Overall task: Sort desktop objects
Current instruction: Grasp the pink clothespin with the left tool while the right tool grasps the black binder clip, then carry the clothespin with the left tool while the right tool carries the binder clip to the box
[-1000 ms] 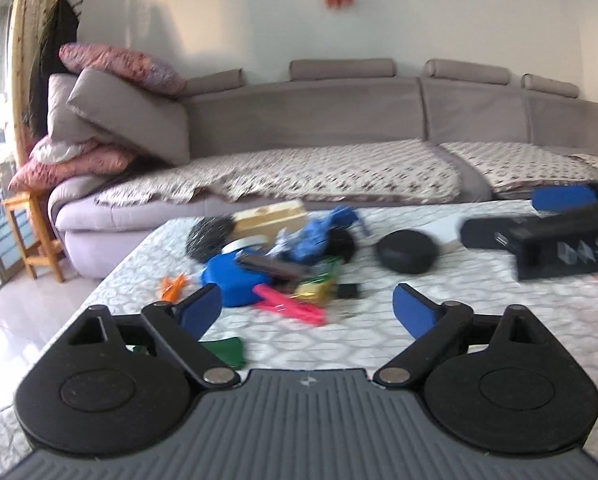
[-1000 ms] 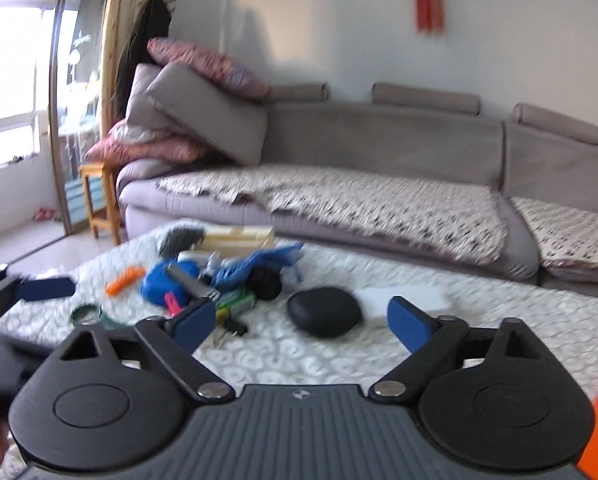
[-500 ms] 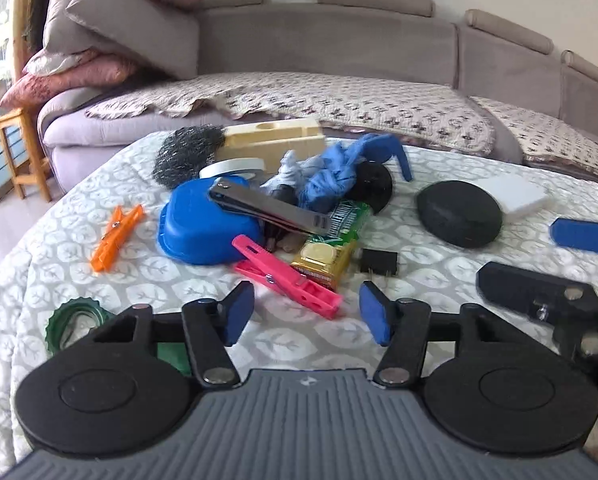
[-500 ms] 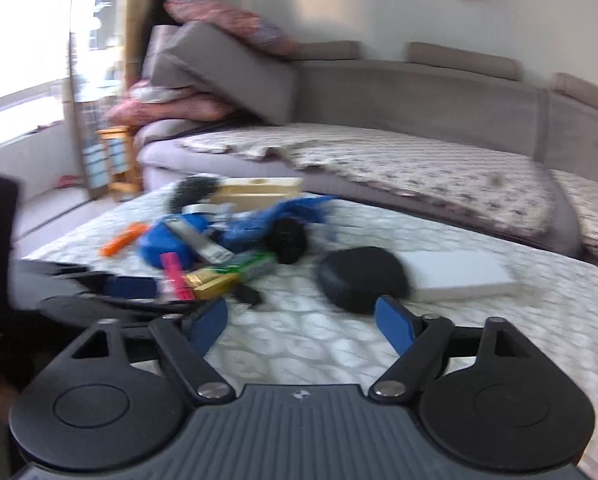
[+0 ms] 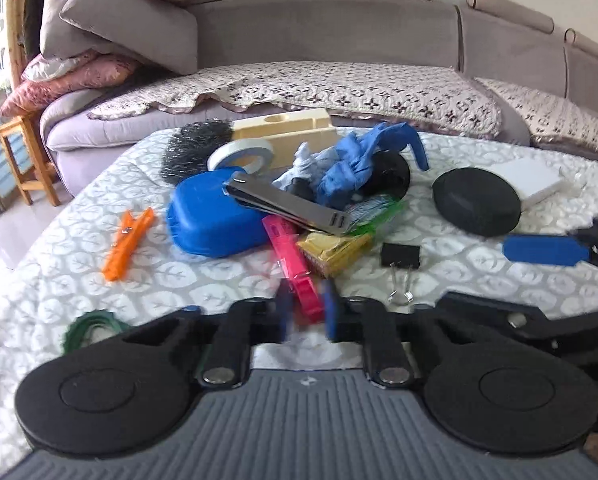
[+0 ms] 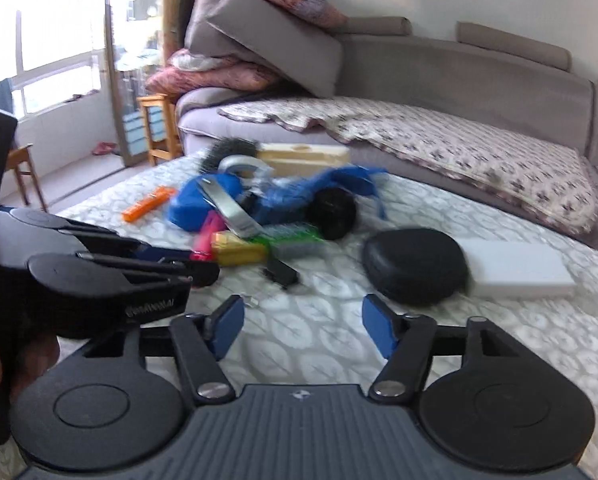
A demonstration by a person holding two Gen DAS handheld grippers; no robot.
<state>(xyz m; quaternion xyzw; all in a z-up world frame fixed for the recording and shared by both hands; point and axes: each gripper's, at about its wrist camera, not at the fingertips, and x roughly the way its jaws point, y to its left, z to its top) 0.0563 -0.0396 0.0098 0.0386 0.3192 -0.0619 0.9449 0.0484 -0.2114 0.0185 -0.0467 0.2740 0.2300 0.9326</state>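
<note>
A heap of small objects lies on the patterned table [image 5: 79,264]. My left gripper [image 5: 306,312] has its blue pads closed around the near end of a pink clothespin [image 5: 289,256], which runs back under a large metal nail clipper [image 5: 287,208]. The pin also shows in the right wrist view [image 6: 205,236], with the left gripper [image 6: 203,272] at it. My right gripper [image 6: 301,330] is open and empty, above bare table near a black binder clip [image 6: 282,274].
The heap holds a blue dish [image 5: 211,220], tape roll [image 5: 241,154], steel scourer [image 5: 191,150], blue cloth [image 5: 351,164], wooden block [image 5: 287,128], yellow packet [image 5: 331,250]. An orange clothespin [image 5: 128,244], green ring [image 5: 91,328], black round case [image 5: 477,202] and white box [image 5: 529,178] lie apart. A sofa [image 5: 339,40] stands behind.
My left gripper moved forward and down to the pink clothespin and closed from wide open onto its near end. My right gripper swung left, still open.
</note>
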